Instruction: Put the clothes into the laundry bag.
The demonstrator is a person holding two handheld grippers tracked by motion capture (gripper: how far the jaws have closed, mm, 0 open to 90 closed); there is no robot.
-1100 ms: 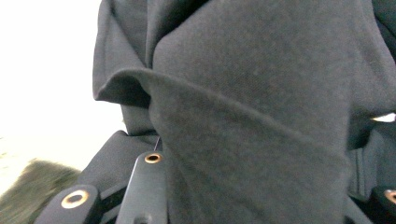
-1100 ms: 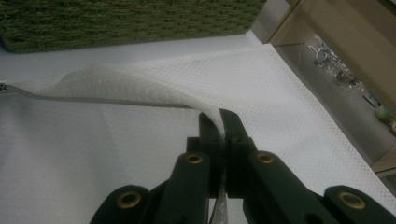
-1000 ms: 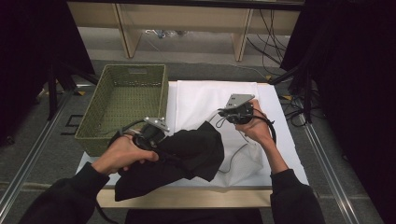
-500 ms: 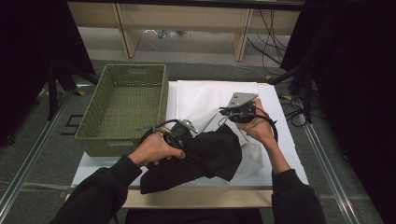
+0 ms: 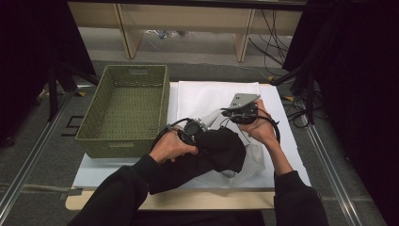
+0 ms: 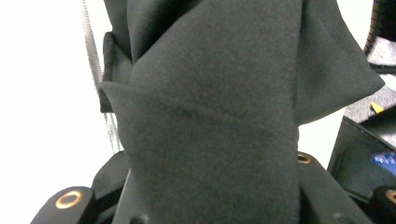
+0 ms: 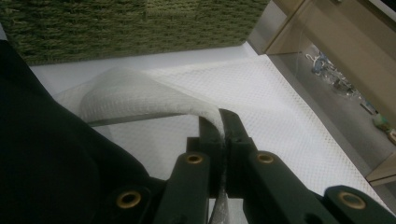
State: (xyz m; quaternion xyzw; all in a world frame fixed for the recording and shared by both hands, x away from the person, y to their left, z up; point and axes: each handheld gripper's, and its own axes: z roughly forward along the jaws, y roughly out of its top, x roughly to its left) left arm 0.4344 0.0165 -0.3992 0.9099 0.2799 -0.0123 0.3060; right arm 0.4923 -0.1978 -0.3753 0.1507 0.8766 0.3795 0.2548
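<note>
A black cloth [image 5: 221, 150] lies bunched at the middle of the table on a white mesh cloth [image 5: 211, 96]. My left gripper [image 5: 198, 133] is shut on a thick fold of the black cloth [image 6: 210, 116], which covers the space between its jaws. Just to its right, my right gripper [image 5: 235, 113] is shut on a raised strip of the white mesh cloth [image 7: 140, 98]; its jaws [image 7: 223, 125] pinch the strip, which arches up from the table. The black cloth [image 7: 46, 163] hangs close beside the right gripper's jaws.
A green woven basket [image 5: 89, 136] stands on the left of the table, its wall [image 7: 116, 28] just behind the cloths. A wooden frame and cables lie beyond the table's far edge. Black curtains stand on both sides.
My left hand has moved right with the black cloth, bunching it toward the right gripper. The right hand has kept still, holding the white strip.
</note>
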